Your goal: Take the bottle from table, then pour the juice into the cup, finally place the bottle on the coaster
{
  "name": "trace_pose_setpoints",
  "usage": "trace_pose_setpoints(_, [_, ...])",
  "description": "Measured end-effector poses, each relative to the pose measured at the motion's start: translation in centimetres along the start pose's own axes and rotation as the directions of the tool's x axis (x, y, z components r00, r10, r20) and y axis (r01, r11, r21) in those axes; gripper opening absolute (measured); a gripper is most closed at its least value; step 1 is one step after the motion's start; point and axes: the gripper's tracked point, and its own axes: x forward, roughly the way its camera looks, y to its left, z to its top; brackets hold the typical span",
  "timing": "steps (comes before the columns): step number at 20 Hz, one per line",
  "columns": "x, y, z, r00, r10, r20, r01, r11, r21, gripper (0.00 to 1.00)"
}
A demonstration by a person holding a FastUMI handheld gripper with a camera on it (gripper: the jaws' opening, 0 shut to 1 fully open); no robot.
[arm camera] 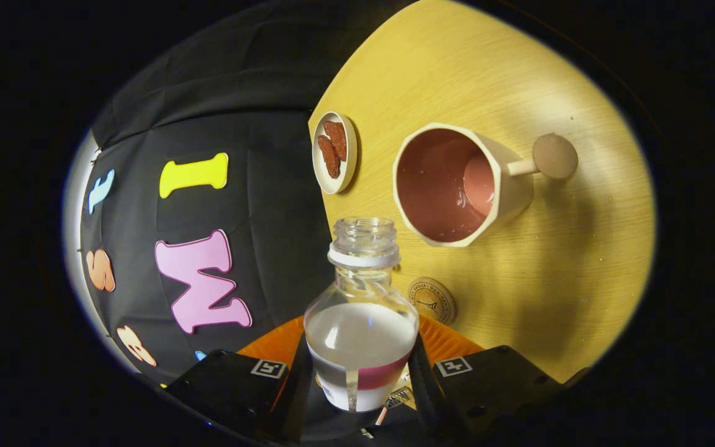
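My gripper [360, 372] is shut on a clear plastic bottle [360, 329] with no cap. The bottle stands between the fingers, half full of a pale liquid, its open neck pointing away from me. Beyond the bottle's mouth and a little to the right is a cream cup [457, 186] with a pink inside and a round-ended handle. The whole view is rolled, so the wooden table [550, 261] appears tilted. A small round cork coaster [432, 300] lies on the table just right of the bottle's shoulder, nearer to me than the cup.
A small white dish [334, 152] holding brown pieces sits near the table's edge, left of the cup. The black cloth wall [208, 217] stands beyond that edge. Bare wood lies right of the coaster.
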Motion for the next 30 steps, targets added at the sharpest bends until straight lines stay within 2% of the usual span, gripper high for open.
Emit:
trace_pose_setpoints(11, [0.9,0.6,-0.3,0.999,-0.019,-0.032,0.026,0.977,0.210,0.72])
trace_pose_setpoints(20, [0.8,1.3,-0.1,0.999,-0.018,-0.044,0.034,0.920,0.390,0.72])
trace_pose_setpoints(30, [-0.3,2.3,0.7,0.996,-0.002,-0.088,0.045,0.873,0.485,0.72])
